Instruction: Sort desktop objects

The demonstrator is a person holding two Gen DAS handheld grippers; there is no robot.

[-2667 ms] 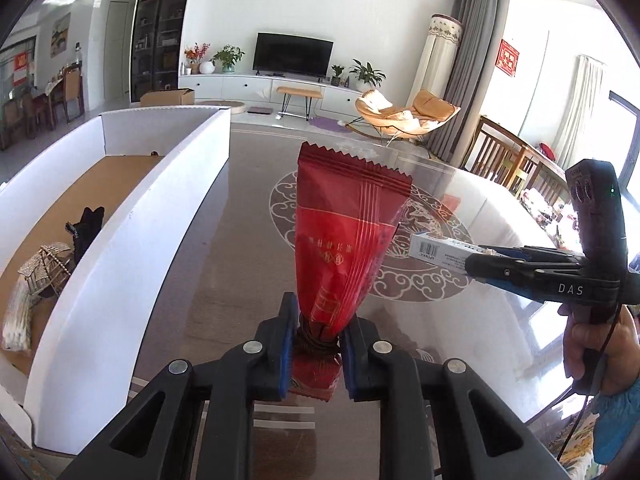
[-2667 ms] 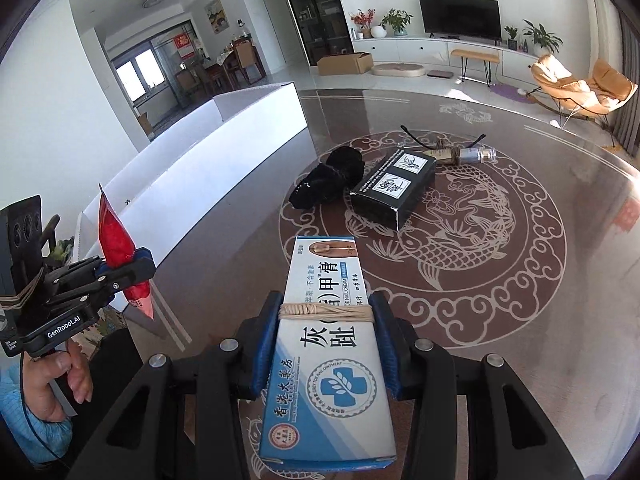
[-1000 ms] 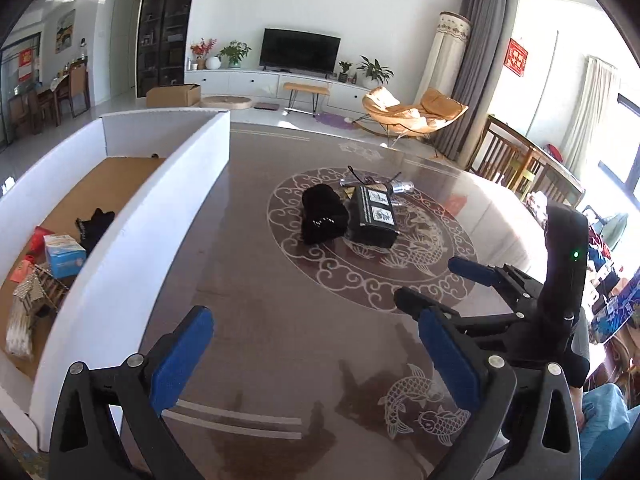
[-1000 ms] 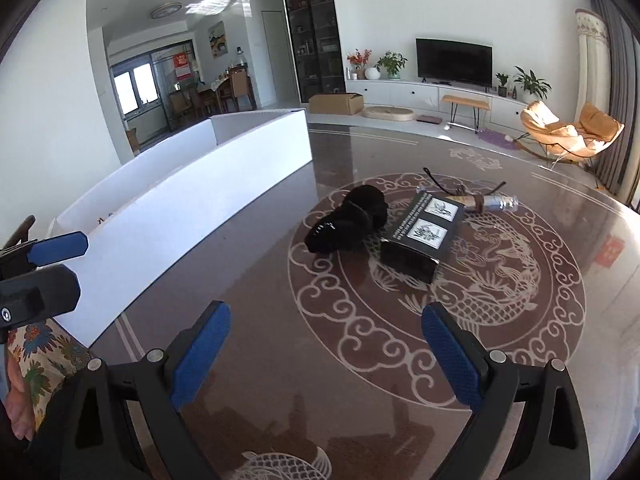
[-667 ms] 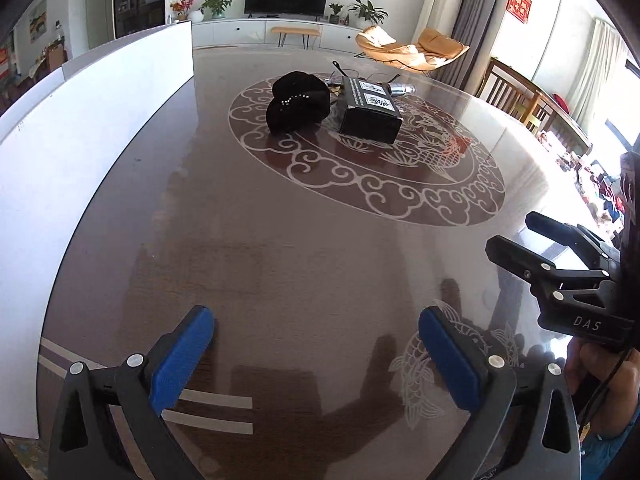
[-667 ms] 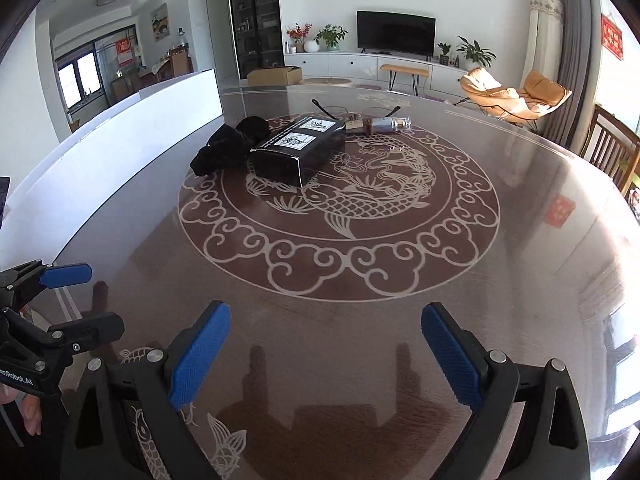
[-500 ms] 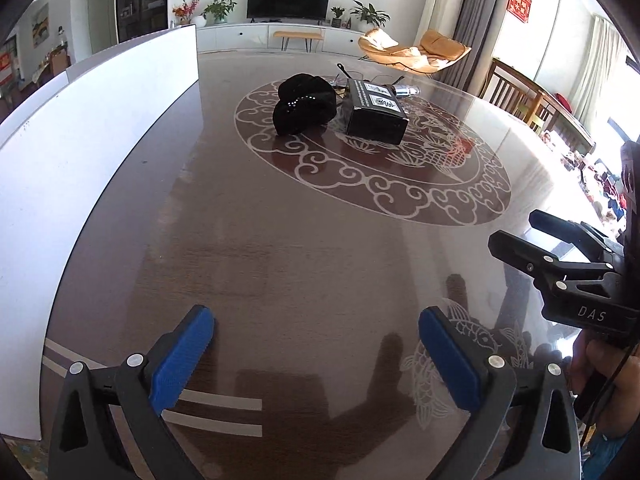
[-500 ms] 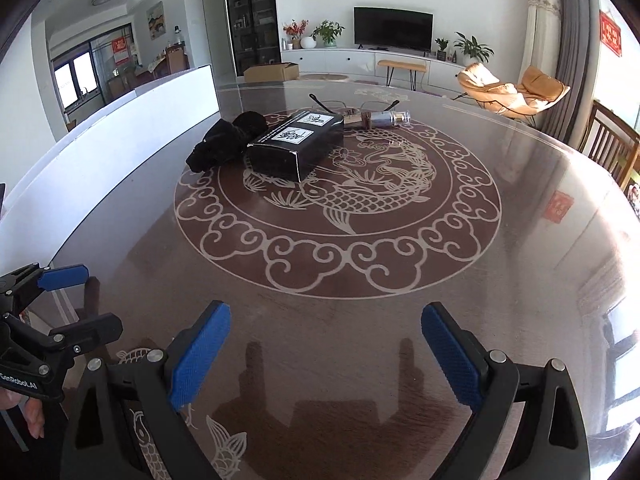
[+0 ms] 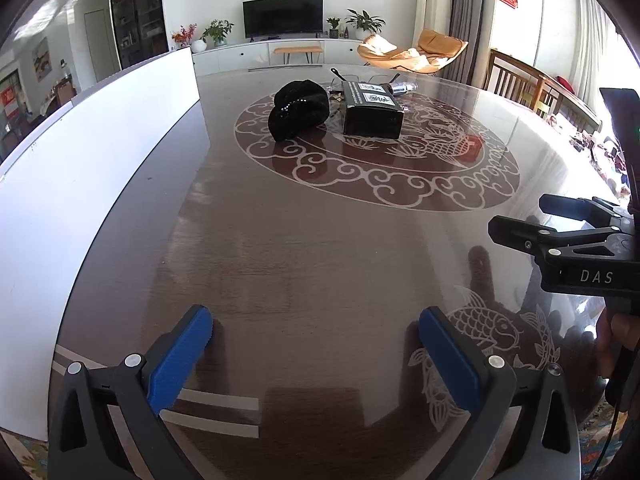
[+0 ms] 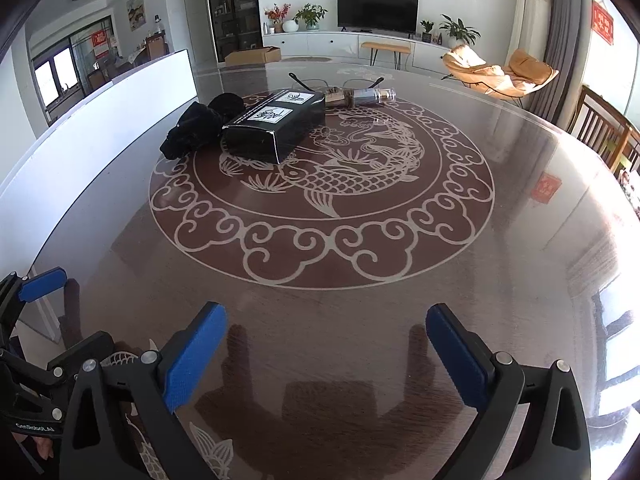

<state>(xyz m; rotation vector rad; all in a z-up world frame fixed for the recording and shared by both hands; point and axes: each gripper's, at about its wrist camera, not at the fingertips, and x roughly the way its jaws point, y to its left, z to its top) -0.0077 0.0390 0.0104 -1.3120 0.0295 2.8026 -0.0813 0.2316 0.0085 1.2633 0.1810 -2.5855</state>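
Nearest the cameras, the left gripper (image 9: 314, 334) and the right gripper (image 10: 326, 334) both hover low over the near edge of the table (image 9: 304, 240) with their blue pads spread wide and nothing between them; each shows at the edge of the other's view, so they sit side by side, the left one just beside the white wall of the box (image 9: 92, 152) that runs along that side of the table. I judge this the reach between two sorting rounds: both tools are empty and face the things not yet sorted. Well ahead of both grippers, past the ring of cloud scrolls, lies the black cloth bundle (image 9: 300, 108), ahead and slightly left of the left gripper, with the black carton (image 10: 276, 122) touching or just beside it on its right. Behind the carton lie a small bottle (image 10: 362, 97) and what look like thin-framed glasses (image 10: 320, 80), too small to tell surely. The next move calls for carrying both grippers forward across the bare stretch of table, the left towards the cloth, the right towards the carton, whose width looks a tight fit for the spread pads. Compared with 2.7 seconds ago, the red packet and the blue-and-white medicine box are gone from the grippers, now open, and the views have swung from the box back to the tabletop.
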